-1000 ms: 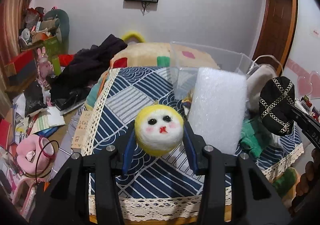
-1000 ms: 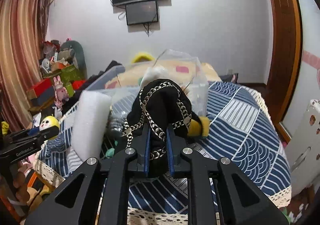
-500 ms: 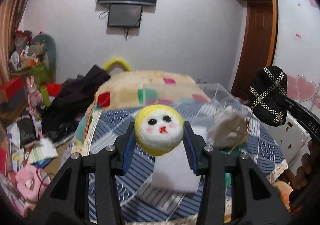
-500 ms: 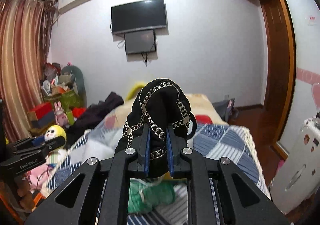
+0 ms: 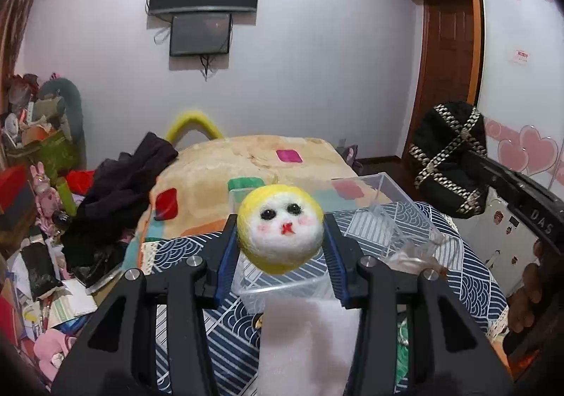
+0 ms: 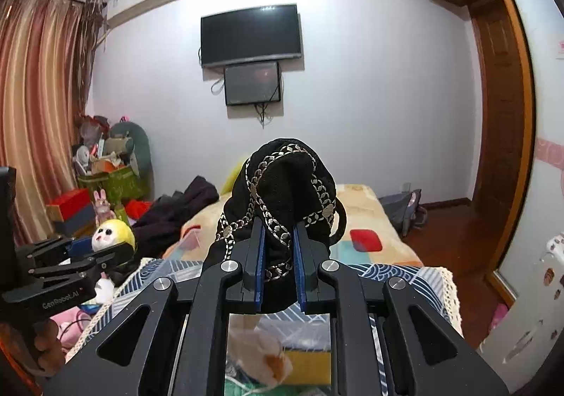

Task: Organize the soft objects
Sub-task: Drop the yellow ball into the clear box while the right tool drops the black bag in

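My left gripper (image 5: 280, 237) is shut on a round yellow plush head with a white face (image 5: 280, 227), held in the air above the clear plastic box (image 5: 384, 205). It also shows at the left of the right wrist view (image 6: 112, 235). My right gripper (image 6: 278, 244) is shut on a black fabric piece with gold chain trim (image 6: 282, 184), also held high; it shows at the right of the left wrist view (image 5: 447, 156). A white foam block (image 5: 306, 343) stands below the left gripper.
A blue patterned cloth (image 5: 465, 276) covers the table. Behind it lie a bed with a beige blanket (image 5: 253, 163) and dark clothes (image 5: 120, 191). Clutter fills the floor at left (image 5: 31, 227). Green and beige soft items (image 6: 268, 360) lie below the right gripper.
Both grippers have risen and tilted up with their loads; the table, box and foam block have dropped lower in both views.
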A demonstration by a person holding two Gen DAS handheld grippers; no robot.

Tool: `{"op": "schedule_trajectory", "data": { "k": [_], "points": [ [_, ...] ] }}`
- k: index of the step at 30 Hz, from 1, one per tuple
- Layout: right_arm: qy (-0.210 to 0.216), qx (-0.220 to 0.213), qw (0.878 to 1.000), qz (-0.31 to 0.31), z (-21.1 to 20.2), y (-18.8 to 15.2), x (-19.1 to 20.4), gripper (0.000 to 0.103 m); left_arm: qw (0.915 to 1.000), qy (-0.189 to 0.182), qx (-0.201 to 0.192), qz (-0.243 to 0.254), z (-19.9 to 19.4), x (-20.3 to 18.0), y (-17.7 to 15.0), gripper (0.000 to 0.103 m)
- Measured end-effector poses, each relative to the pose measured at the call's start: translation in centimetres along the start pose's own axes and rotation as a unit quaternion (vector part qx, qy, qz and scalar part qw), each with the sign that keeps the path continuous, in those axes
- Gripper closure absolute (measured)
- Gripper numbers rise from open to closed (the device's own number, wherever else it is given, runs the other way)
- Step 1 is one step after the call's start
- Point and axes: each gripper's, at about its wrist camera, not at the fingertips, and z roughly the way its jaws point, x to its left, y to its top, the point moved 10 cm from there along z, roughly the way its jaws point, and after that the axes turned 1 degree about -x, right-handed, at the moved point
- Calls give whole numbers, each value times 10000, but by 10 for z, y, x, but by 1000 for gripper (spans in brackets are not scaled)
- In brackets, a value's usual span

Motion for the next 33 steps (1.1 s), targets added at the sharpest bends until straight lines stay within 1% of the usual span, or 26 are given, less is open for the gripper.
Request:
{"op": "schedule_trajectory", "data": {
  "k": [2,4,8,10,13,19,21,24,26,29,31,33],
  "points": [
    [38,139,9999,-3,12,-4,-3,90,9999,-60,135,-22,11,1,0,58],
    [44,317,9995,-18,25,-9,-6,90,9992,-145,360,-33,27,1,-3,58],
    [119,712,9974,8,47,-25,-13,90,9970,-176,747,35,56,-1,-10,58],
    [153,911,9957,-4,55,-34,-15,90,9938,-286,1074,41,74,-4,-19,58],
    [207,1201,9925,-28,64,-48,-16,90,9904,-285,1349,49,91,-4,-27,58],
    [492,1750,9833,-98,73,-72,-13,90,9870,-387,1557,79,104,-7,-33,58],
    [571,1911,9799,-102,77,-76,-12,90,9863,-366,1606,106,108,-9,-34,58],
    [626,2043,9769,-59,78,-79,-13,86,9865,-329,1603,110,108,-9,-34,58],
    [556,2019,9778,-71,79,-76,-17,79,9870,-334,1571,109,108,-10,-34,56],
    [423,1903,9808,-103,77,-70,-22,69,9884,-378,1468,111,103,-13,-31,47],
    [368,1828,9824,-91,72,-65,-25,56,9897,-393,1367,166,97,-17,-27,44],
    [300,1722,9845,-114,71,-59,-26,50,9908,-371,1282,213,92,-20,-22,40]
  ]
}}
